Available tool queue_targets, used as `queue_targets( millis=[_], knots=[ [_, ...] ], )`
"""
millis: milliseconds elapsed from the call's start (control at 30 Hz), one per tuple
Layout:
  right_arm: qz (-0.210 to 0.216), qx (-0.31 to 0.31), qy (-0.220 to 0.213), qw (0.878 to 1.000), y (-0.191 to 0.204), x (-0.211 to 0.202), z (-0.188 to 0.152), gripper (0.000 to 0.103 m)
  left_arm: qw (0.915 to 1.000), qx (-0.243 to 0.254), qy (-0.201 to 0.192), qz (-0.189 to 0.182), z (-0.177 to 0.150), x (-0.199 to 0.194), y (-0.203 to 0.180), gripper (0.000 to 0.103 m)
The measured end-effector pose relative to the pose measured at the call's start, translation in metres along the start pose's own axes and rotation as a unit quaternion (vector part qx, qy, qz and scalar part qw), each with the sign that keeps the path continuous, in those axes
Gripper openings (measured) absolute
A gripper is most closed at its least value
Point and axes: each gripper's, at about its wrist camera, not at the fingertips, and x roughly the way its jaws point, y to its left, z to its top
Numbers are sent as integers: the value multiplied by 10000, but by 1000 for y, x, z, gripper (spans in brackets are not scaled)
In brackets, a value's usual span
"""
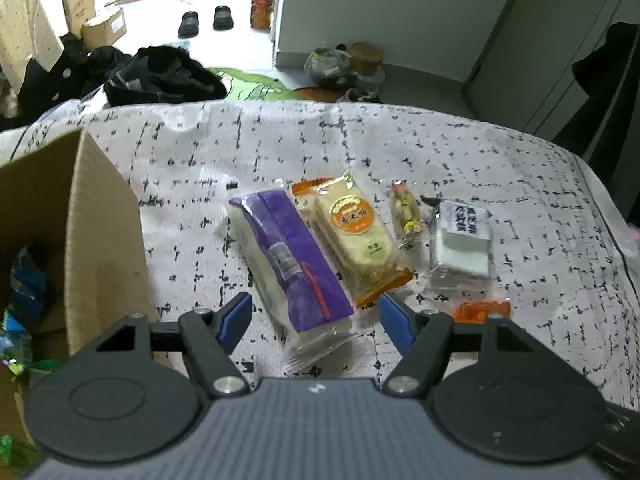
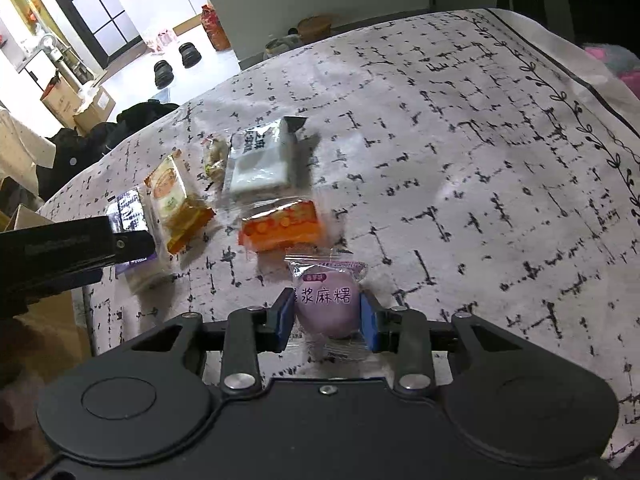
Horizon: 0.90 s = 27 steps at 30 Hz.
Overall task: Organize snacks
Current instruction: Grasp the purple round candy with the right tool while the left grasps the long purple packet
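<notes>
Two hand-held grippers appear, each seen from its own wrist camera, over a white cloth point(image 2: 480, 152) printed with broken black lines.

Right gripper point(image 2: 327, 318): we see its blue pads set against the two sides of a round purple mochi point(image 2: 326, 308) sealed in a clear wrapper, so it is pinching that snack, which lies on the cloth between the fingers. We can read the large characters 浆麻糬 on the wrapper; a small purple tag above them is too small to read. Just ahead of the fingertips lies an orange packet point(image 2: 282, 226), its print blurred. Further ahead sits a white block snack point(image 2: 260, 160) under a dark label with white characters that we cannot make out.

Left gripper point(image 1: 316, 320): its blue pads stand spread, one on each side of the near end of a long purple-and-white pack point(image 1: 292, 264), with clear gaps between pads and wrapper. We note a small white label and a red strip on the purple band; the label is illegible. Touching this pack on the gripper's right lies a cracker pack point(image 1: 356, 236) with an orange round emblem and orange ends; its characters are blurred. Beyond it to the right lie a small slim snack point(image 1: 406, 214) and the white block snack. To the gripper's left stands an open cardboard box point(image 1: 104, 216) holding blue and green wrappers.
</notes>
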Motion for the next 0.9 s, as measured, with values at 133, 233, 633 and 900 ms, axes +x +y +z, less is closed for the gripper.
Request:
queue_targets(
  millis=[133,233,633,900],
  knots=[
    [1,-16,16,10000,-1,-2,-2,35,9997,-115,126,177,1,14,3,64],
    [-17,-53,18,10000,0,0,-2,35,9996,-207,141,141,2,21,5,64],
    [-78,-113,8,9999,1,0,-2,36,9987,-15,-115,493,5,34,5,53],
    [-166,-94,-78,9998,0,-3,-2,34,9990,-21,-19,438,-2,25,5,32]
  ],
)
